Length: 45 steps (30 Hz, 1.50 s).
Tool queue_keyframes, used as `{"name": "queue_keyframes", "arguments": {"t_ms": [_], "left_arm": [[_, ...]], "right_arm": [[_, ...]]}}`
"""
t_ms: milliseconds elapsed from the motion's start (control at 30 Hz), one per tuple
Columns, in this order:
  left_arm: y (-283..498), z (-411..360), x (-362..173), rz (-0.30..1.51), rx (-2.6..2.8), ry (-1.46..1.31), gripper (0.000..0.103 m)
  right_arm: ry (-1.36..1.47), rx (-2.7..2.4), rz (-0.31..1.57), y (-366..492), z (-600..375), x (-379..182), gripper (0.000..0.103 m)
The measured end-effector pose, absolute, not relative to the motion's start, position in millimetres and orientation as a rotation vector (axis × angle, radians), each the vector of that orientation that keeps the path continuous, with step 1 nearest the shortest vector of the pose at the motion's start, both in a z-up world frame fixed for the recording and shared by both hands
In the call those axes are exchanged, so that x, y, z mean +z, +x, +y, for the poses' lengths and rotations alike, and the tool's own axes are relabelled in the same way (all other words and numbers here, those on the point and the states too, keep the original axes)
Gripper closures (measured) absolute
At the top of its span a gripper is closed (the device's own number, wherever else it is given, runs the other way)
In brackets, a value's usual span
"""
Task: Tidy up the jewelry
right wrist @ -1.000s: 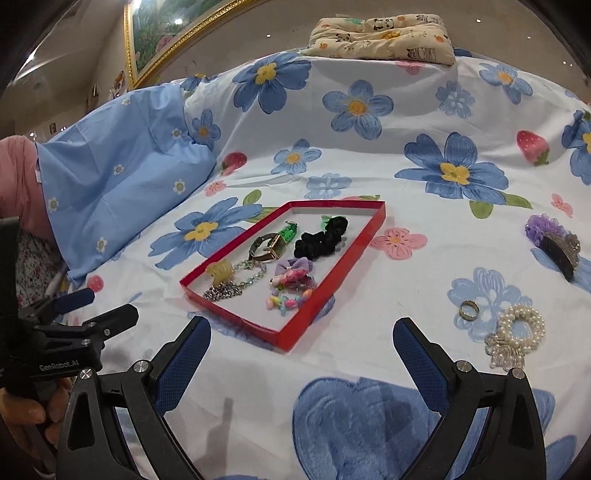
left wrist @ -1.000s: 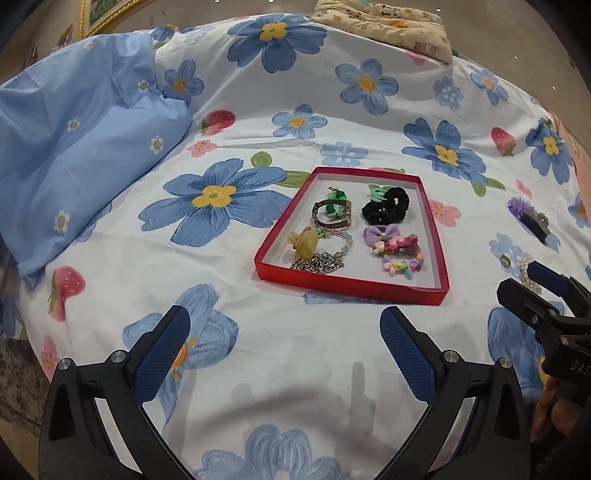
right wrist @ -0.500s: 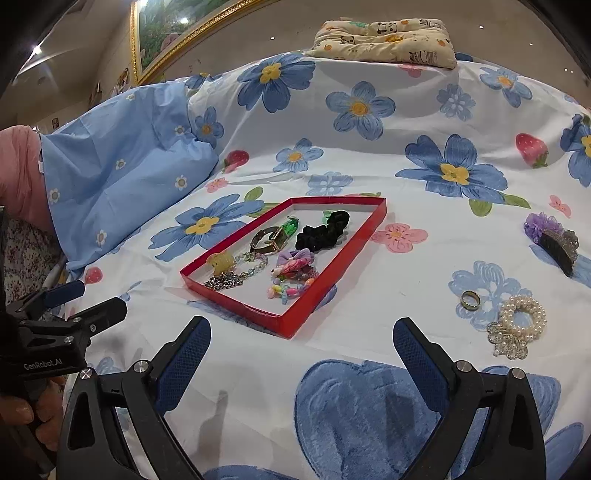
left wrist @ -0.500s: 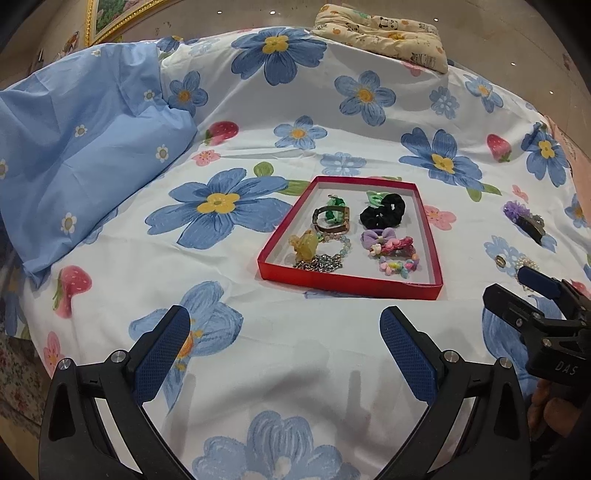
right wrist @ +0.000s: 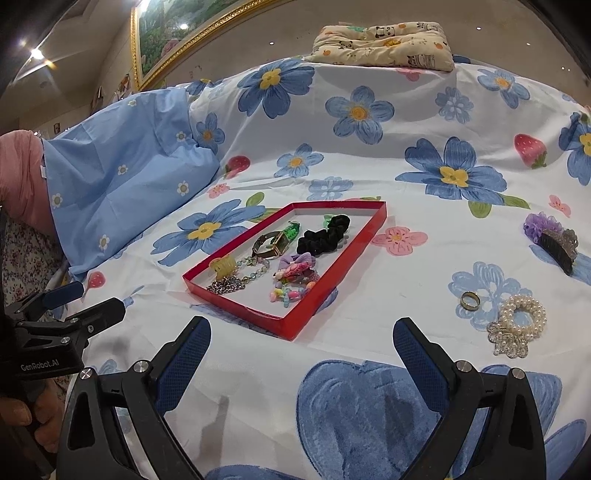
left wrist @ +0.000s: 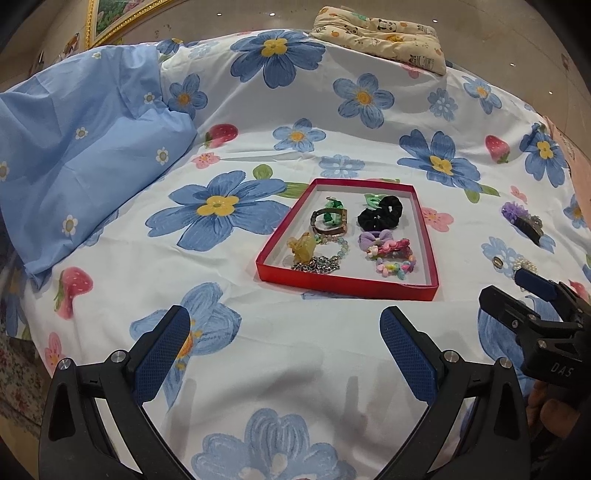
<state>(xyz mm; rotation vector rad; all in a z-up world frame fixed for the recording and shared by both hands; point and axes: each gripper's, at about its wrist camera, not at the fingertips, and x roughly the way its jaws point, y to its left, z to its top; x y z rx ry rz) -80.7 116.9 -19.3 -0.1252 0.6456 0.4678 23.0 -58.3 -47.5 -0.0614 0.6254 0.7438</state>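
Note:
A shallow red tray (left wrist: 345,286) (right wrist: 334,280) lies on the flowered bedsheet and holds several hair ties, bracelets and clips, among them a black scrunchie (left wrist: 380,212) (right wrist: 325,234). To its right on the sheet lie a metal ring (right wrist: 470,300) (left wrist: 498,262), a pearl bracelet (right wrist: 521,317) and a purple flower hair claw (right wrist: 552,242) (left wrist: 522,221). My left gripper (left wrist: 284,345) is open and empty, short of the tray's near edge. My right gripper (right wrist: 301,350) is open and empty, near the tray's front corner, left of the ring and pearls.
A light blue pillow (left wrist: 81,147) (right wrist: 129,173) lies at the left. A folded patterned cloth (left wrist: 380,35) (right wrist: 384,46) sits at the far edge of the bed. A gold-framed picture (right wrist: 177,33) hangs on the wall behind.
Both grippers have pulled back and risen slightly, so the tray looks a little farther away. Both stay open and empty. Nothing on the bed has moved.

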Motion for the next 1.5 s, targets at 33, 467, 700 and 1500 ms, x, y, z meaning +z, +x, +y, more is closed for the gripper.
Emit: {"name": "queue_keyframes", "arguments": {"t_ms": [33,467,700,1500], "left_arm": [[-80.1,116.8,-19.6,0.647,0.466,-0.124,0.0],[-76.3,116.3,-21.8,0.661,0.463,-0.121,0.0],[-75.0,117.9,-24.1,0.666,0.458,-0.132,0.0],[-74.4,115.8,-25.9,0.678,0.443,-0.132,0.0]], "right_arm": [[-0.063,0.744,0.628,23.2,-57.8,-48.0,0.003],[-0.068,0.749,0.646,22.8,-55.0,-51.3,0.003],[-0.071,0.754,0.647,22.1,-52.6,-52.3,0.003],[-0.07,0.753,0.647,20.8,-51.9,-51.6,0.003]]}}
